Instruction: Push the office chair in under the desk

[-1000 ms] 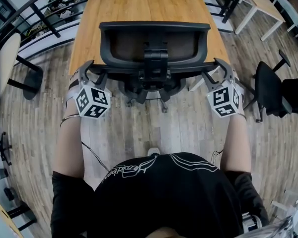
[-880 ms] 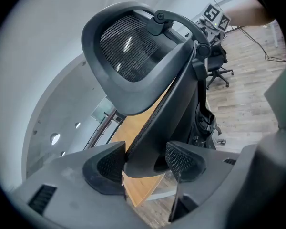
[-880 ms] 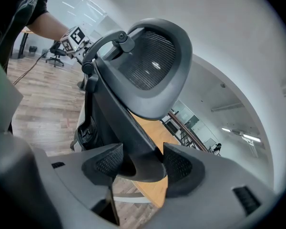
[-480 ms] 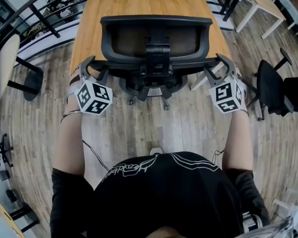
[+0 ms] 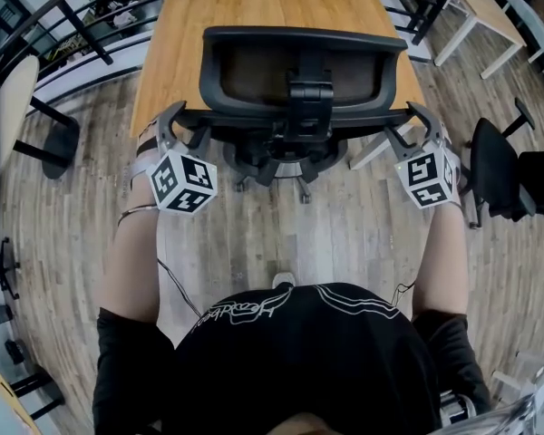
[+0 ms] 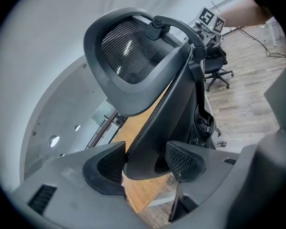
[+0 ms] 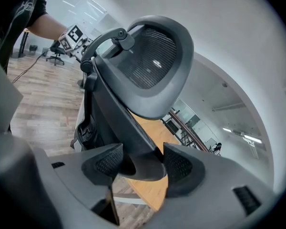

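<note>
Overhead, office chair [image 5: 299, 71] at desk [image 5: 254, 7]; close up, left gripper [image 6: 145, 163], right gripper [image 7: 140, 163] jaws pinching its backrest [image 6: 128, 51].

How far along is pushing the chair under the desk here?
Done: left gripper and right gripper both clamp the black mesh office chair by its back. In hand: its backrest stands at the edge of the wooden desk. Left: its wheeled base sits outside it.

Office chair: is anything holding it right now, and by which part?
Both grippers hold the office chair: the left gripper is shut on the left lower corner of its backrest frame, the right gripper on the right lower corner.
</note>
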`<action>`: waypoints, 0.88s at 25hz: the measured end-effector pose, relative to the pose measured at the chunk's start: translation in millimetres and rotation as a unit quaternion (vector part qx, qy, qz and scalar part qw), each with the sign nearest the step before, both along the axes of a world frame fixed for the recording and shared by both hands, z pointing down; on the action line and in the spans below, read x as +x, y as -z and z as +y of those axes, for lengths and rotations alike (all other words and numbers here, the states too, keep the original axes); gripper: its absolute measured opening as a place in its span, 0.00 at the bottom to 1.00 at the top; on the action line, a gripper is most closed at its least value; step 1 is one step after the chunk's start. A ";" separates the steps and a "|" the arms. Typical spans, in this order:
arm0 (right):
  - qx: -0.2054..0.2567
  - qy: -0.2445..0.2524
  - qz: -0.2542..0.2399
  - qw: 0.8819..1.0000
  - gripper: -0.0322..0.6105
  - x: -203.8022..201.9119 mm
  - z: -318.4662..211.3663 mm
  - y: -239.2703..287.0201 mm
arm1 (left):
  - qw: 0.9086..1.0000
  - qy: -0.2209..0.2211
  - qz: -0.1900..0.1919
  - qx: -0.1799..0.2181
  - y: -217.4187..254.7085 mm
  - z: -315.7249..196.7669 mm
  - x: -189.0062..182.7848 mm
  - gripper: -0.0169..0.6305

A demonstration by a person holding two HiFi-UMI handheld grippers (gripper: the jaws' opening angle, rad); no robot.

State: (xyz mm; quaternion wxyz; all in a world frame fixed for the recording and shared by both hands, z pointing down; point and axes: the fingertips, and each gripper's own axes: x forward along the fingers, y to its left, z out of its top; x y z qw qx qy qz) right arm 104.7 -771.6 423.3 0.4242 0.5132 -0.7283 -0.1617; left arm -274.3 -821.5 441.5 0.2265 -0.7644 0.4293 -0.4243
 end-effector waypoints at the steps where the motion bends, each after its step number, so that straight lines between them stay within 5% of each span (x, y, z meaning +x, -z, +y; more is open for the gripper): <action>1: -0.002 0.000 0.002 1.000 0.47 0.3 -0.7 -0.8 | 1.000 -0.001 0.003 -0.001 -0.3 0.6 0.2 0.42; 9: -0.022 -0.024 0.007 0.999 0.47 2.0 2.0 -0.4 | 0.997 -0.011 0.069 -0.033 1.3 6.9 2.4 0.43; 13: 0.007 -0.048 -0.031 0.998 0.47 12.1 19.6 16.9 | 0.994 -0.001 0.106 -0.032 10.6 21.9 -3.0 0.43; 18: 0.016 -0.043 -0.177 0.983 0.47 6.2 67.9 43.8 | 0.987 0.033 0.155 -0.036 17.0 56.0 -33.8 0.43; 22: -0.012 0.008 -0.320 0.947 0.47 -26.3 123.5 55.3 | 0.969 0.046 0.240 -0.045 34.0 106.8 -37.9 0.43</action>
